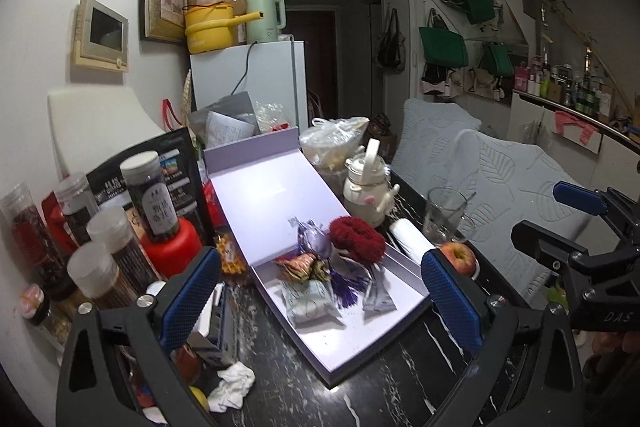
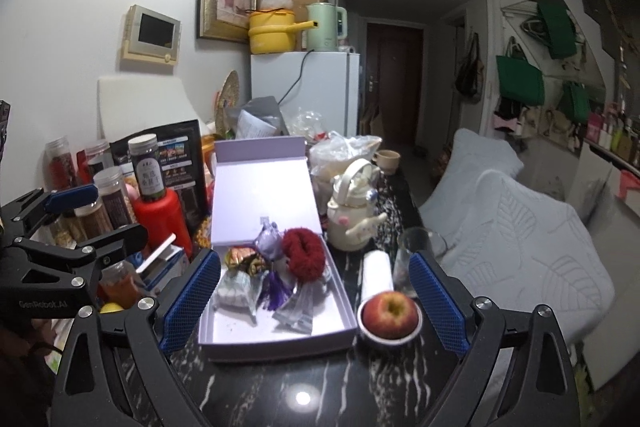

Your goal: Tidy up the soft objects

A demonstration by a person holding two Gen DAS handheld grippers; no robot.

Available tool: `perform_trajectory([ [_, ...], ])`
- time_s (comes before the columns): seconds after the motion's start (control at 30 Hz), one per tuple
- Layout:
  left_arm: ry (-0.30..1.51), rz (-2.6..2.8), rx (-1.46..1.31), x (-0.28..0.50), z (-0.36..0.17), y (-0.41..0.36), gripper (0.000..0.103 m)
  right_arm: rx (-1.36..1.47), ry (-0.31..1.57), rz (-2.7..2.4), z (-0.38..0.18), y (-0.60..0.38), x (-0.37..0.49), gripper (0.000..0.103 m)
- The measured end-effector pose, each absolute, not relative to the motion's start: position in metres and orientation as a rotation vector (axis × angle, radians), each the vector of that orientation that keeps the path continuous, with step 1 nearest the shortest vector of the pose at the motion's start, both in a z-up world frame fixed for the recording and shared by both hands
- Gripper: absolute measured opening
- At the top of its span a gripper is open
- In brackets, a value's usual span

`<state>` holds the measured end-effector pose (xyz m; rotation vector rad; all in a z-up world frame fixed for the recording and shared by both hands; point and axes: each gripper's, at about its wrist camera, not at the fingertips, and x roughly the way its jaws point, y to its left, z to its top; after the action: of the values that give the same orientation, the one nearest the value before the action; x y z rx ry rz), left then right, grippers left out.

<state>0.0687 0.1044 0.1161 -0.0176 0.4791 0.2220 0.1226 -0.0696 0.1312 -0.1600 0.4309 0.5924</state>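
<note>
Looking along my left gripper (image 1: pixel 324 299), my fingers are spread wide with nothing between them. The soft red scrunchie (image 1: pixel 357 239) lies in the open purple box (image 1: pixel 372 339) on the dark table (image 1: pixel 400 387), touching a purple pouch (image 1: pixel 316 241).

From my right gripper (image 2: pixel 315 303), spread wide too, the scrunchie (image 2: pixel 304 254) sits in the box (image 2: pixel 280 347). An apple (image 2: pixel 390 315) rests in a bowl (image 2: pixel 384 339) just beside it.
</note>
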Motion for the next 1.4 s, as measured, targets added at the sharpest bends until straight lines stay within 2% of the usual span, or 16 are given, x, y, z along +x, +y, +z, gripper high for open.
perform_trajectory([
  [0.9,0.551,0.176,-0.007,0.04,0.058,0.07,0.102,-0.128,0.567,0.491,0.063,-0.107,0.088,0.097],
  [1.4,0.596,0.168,-0.038,0.043,0.042,0.072,0.102,-0.136,0.571,0.498,0.057,-0.106,0.084,0.097],
])
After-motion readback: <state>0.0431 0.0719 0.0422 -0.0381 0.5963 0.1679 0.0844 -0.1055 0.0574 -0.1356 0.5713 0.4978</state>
